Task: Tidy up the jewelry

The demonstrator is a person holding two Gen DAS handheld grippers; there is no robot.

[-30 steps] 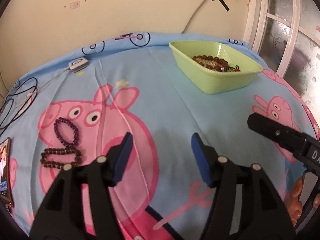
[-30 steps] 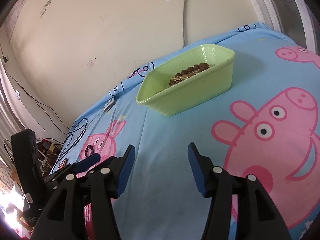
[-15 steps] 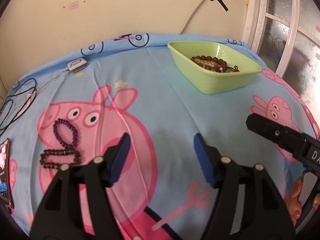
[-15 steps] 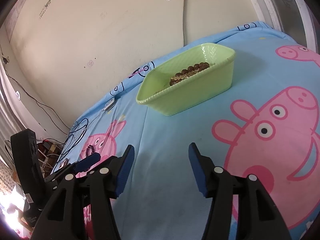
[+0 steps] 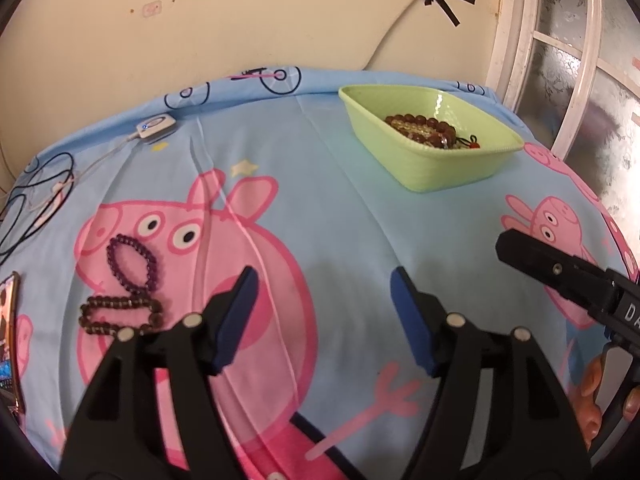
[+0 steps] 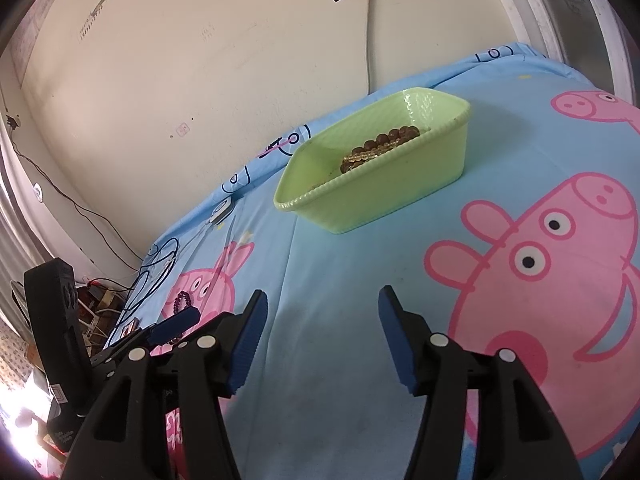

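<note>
A purple bead bracelet and a dark brown bead bracelet lie on the cartoon-pig bedsheet, left of my left gripper. That gripper hovers open over the sheet with nothing between its blue pads. A light green basket at the far right holds several bead bracelets. My right gripper is open and empty, pointing toward the same basket and its beads. Its black body shows at the right of the left wrist view. The left gripper's blue finger partly hides the purple bracelet.
A phone lies at the sheet's left edge. A small white device with a cord and black cables sit at the far left. A wall runs behind the bed, and a window frame stands on the right.
My left gripper's jaws have spread a little wider. Both hands stay where they were, and the bracelets and basket have not moved.
</note>
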